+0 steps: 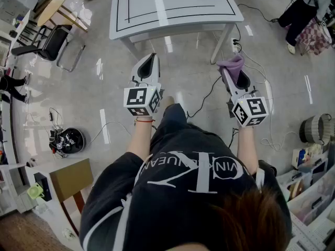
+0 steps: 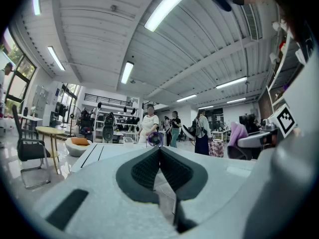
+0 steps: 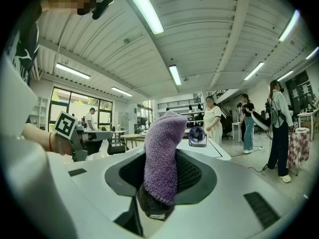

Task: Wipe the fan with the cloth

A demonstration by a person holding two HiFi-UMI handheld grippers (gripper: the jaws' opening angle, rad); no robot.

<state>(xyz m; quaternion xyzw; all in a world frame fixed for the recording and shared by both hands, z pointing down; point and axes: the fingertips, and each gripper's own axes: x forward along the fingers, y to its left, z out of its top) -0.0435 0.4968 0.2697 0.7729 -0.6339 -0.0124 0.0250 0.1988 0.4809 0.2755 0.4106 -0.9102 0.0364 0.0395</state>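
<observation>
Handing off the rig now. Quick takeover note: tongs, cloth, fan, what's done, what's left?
Left tongs: shut, empty.
Right tongs: shut on the purple cloth, which sticks up past the tips.
Fan: upright on the white table, at its far side, ahead of both tongs, untouched.
Done: cloth in grip.
Left: step up to the table and wipe the fan.
</observation>
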